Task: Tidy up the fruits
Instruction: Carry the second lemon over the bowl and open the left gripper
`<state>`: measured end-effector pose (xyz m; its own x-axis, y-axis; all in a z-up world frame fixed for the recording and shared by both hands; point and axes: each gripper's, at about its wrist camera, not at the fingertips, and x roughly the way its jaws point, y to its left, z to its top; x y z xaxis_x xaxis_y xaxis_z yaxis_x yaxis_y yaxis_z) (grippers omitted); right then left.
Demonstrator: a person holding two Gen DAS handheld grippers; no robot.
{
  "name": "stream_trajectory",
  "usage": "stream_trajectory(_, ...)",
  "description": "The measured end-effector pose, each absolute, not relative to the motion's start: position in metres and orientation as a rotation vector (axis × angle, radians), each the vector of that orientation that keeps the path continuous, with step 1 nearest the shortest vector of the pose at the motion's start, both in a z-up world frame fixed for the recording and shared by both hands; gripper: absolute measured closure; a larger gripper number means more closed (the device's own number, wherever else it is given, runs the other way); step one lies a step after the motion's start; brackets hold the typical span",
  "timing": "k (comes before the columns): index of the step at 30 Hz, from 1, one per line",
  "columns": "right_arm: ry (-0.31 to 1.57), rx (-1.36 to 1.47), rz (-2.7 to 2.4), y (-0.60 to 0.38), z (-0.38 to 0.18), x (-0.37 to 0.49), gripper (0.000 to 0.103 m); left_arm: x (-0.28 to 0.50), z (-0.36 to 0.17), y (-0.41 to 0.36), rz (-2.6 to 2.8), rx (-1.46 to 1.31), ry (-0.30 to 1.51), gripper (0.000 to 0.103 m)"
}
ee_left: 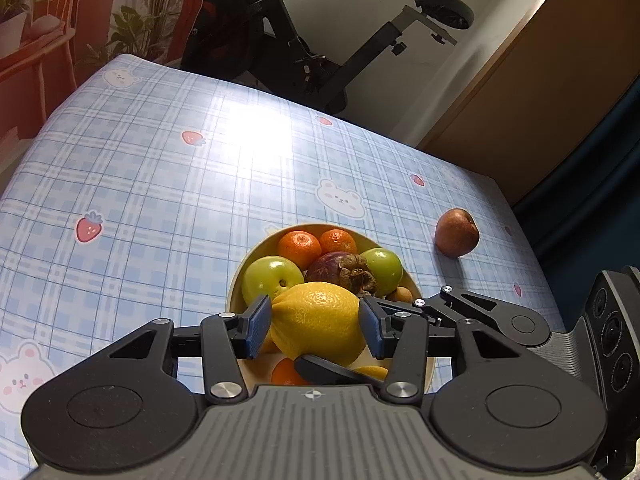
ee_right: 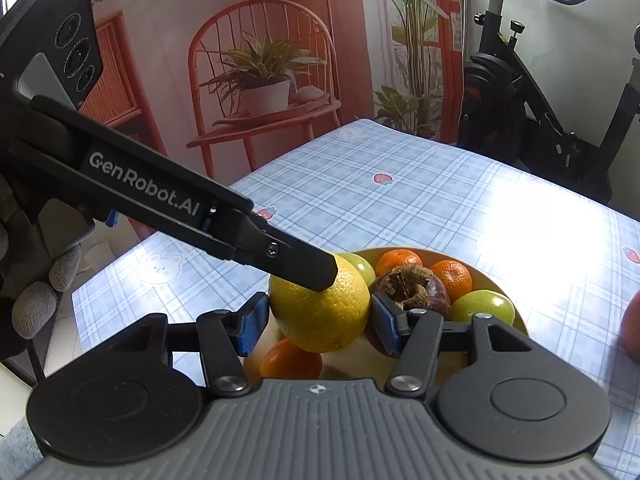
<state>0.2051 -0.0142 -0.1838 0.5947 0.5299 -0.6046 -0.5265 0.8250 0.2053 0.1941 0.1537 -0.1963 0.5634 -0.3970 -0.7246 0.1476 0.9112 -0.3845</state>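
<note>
A yellow lemon [ee_left: 318, 322] hangs just above a cream bowl [ee_left: 256, 245], and both grippers hold it. My left gripper [ee_left: 314, 326] is shut on it, its blue pads pressing on the left and right sides. My right gripper [ee_right: 318, 320] grips the same lemon [ee_right: 320, 312] from another side. One left finger [ee_right: 308, 266] lies across the lemon's top in the right wrist view. The bowl [ee_right: 486, 270] holds tangerines [ee_left: 299, 249], two green apples [ee_left: 270, 278] and a dark purple fruit [ee_left: 340, 270] with a dry calyx.
A red apple [ee_left: 457, 232] lies alone on the blue checked tablecloth [ee_left: 160, 184], right of the bowl near the table's edge. An exercise bike [ee_left: 304, 40] stands beyond the far edge. A gloved hand [ee_right: 36, 304] holds the left gripper's handle.
</note>
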Motion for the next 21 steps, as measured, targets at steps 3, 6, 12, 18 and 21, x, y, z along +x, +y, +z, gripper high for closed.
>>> stream_trajectory(3, 0.706, 0.004, 0.611, -0.014, -0.185, 0.204, 0.044, 0.195, -0.197, 0.155, -0.314, -0.301, 0.915, 0.053)
stream_trajectory(6, 0.695, -0.002, 0.605, -0.017, -0.181, 0.202, 0.045, 0.196, -0.196, 0.157, -0.302, -0.304, 0.916, 0.053)
stream_trajectory(12, 0.666, -0.001, 0.591, -0.028, -0.174, 0.193, 0.045, 0.194, -0.193, 0.159, -0.269, -0.296, 0.897, 0.053)
stream_trajectory(18, 0.610, -0.009, 0.540, -0.051, -0.167, 0.183, 0.045, 0.190, -0.179, 0.148, -0.245, -0.251, 0.850, 0.053)
stream_trajectory(21, 0.594, 0.001, 0.491, -0.071, -0.164, 0.184, 0.045, 0.188, -0.170, 0.135, -0.243, -0.227, 0.815, 0.053)
